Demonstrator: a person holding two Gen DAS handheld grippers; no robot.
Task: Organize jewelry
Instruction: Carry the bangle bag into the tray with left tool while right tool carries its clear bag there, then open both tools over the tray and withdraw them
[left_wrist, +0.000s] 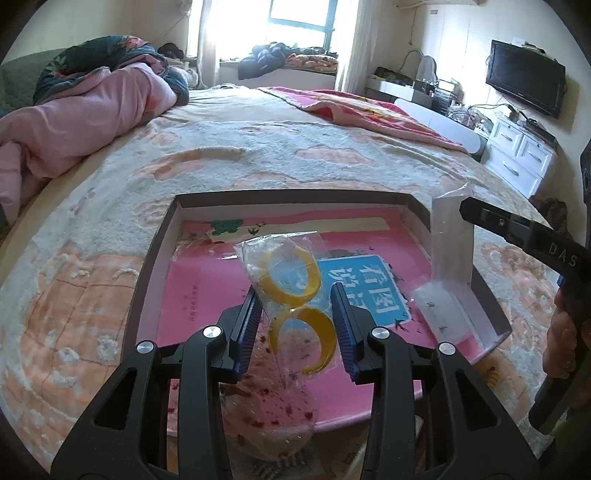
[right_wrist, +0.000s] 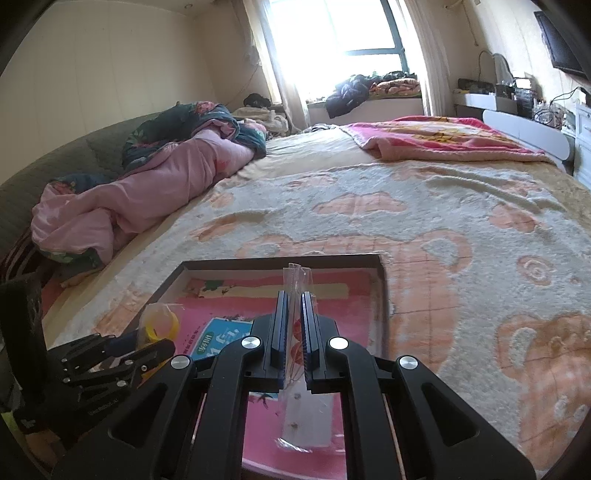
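the left gripper (left_wrist: 295, 317) pinches a clear bag of yellow bangles (left_wrist: 295, 291); the right gripper (right_wrist: 294, 332) is pressed together on a clear flat packet (right_wrist: 301, 406), its contents hard to make out. both point downward over the dark-rimmed box (left_wrist: 155, 258), whose near edge is cut off.

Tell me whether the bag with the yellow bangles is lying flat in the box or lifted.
Lifted: the left gripper holds the clear bag of yellow bangles above the box.
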